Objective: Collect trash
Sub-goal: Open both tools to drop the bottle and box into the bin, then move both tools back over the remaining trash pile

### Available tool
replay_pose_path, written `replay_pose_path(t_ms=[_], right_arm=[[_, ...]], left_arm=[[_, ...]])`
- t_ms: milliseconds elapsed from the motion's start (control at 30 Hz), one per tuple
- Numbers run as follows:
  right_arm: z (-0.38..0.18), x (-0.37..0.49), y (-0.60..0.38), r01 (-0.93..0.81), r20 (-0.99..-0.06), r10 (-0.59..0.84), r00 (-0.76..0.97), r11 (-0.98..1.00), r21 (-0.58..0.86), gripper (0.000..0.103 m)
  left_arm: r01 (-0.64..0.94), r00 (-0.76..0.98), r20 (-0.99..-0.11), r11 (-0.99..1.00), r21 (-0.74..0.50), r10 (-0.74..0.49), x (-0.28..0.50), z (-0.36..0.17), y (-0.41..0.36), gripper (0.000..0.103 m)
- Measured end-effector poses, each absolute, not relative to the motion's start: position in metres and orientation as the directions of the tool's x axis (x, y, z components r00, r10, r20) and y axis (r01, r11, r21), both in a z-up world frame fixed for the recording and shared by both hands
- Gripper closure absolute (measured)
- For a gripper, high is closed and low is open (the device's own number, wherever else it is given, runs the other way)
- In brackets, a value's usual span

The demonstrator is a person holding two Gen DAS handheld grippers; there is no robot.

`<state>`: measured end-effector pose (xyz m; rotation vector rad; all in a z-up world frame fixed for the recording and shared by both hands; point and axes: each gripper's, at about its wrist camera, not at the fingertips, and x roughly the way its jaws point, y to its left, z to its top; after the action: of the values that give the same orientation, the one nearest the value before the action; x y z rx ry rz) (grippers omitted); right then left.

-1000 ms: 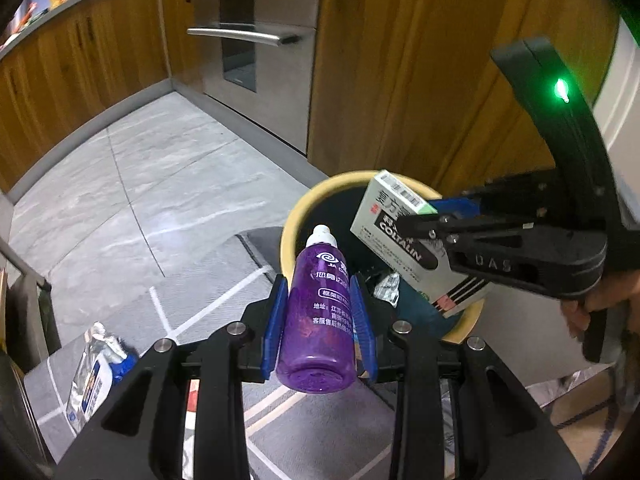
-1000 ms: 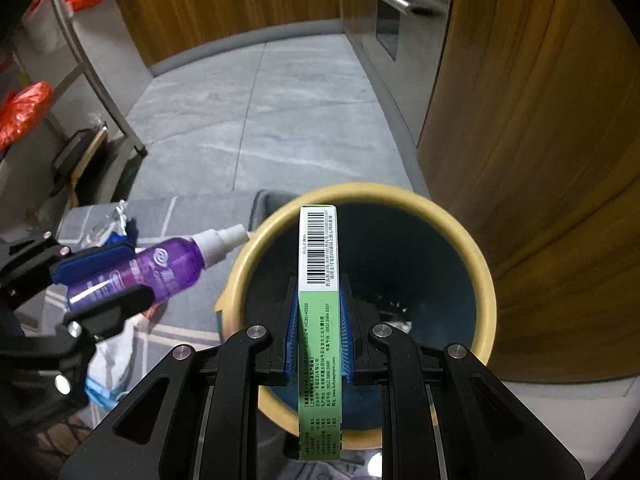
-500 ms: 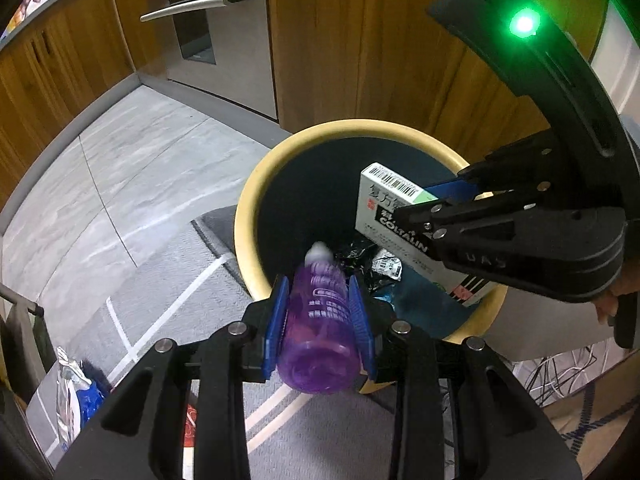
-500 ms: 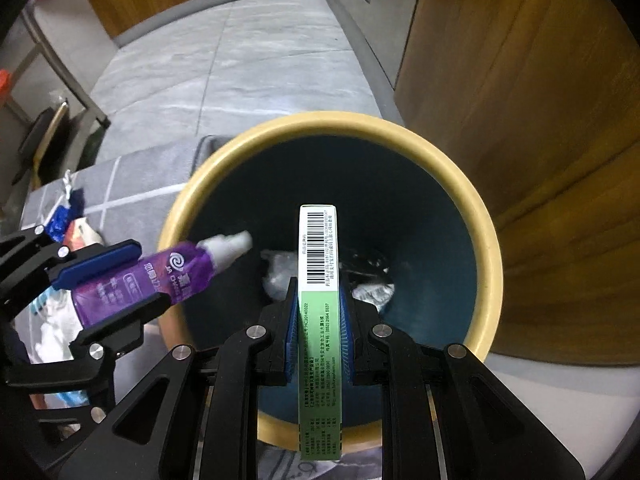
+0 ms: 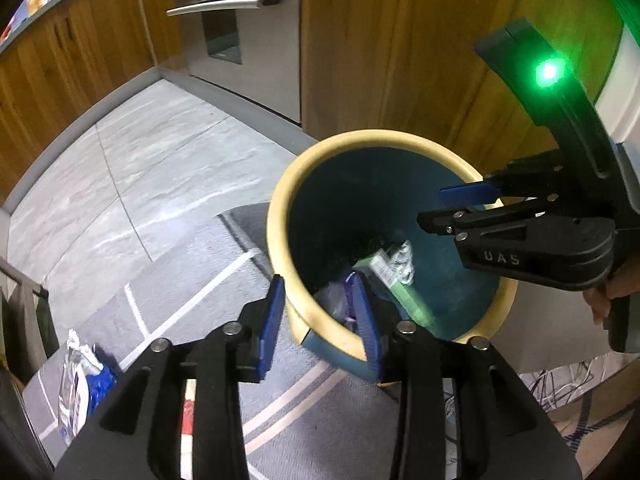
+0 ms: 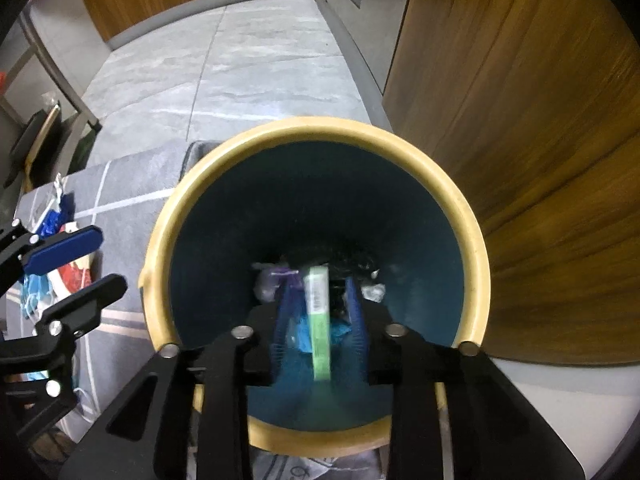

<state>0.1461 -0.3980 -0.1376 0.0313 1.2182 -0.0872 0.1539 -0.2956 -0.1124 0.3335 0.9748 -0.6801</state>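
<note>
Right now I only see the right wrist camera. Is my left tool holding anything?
Observer: No. The left tool has just been opening its jaws, nothing between them; the purple bottle is inside the bin.
Operator: Is my box in too?
Observer: Yes. The right tool, jaws also just opening, is empty; the green box is inside the bin.
Operator: Is my tool switched on?
Observer: A green light glows on it.
</note>
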Motion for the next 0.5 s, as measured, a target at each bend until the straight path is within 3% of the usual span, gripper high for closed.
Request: replay_pose_path(t_ms=[133,300,400,500], right_arm=[[-0.133,0.146,-0.393,0.063,-0.931,-0.039,0.362,0.998,-0.017,0.058],[-0.126,0.144,-0.385,0.028,-0.922,-0.031,0.386,0.999,-0.021,0.055],[-0.118,0.143,-0.379,0.024,-0.913,-0.032,0.407,0.999,-0.024,0.041],[-0.106,0.138,-0.378,0.041,-0.900,-0.004,0.436,0.999,0.015,0.025]], left_arm=[[0.640,0.395,-0.841,0.767,-0.036,-0.369,0.148,-0.106,-0.279,0.063],[0.612,0.419,-0.840,0.791,-0.018,-0.344,0.140,-0.096,-0.257,0.062],[0.594,0.432,-0.836,0.804,-0.020,-0.339,0.133,-0.086,-0.245,0.061],[0.584,0.454,-0.827,0.812,-0.006,-0.332,0.129,-0.076,-0.234,0.046]])
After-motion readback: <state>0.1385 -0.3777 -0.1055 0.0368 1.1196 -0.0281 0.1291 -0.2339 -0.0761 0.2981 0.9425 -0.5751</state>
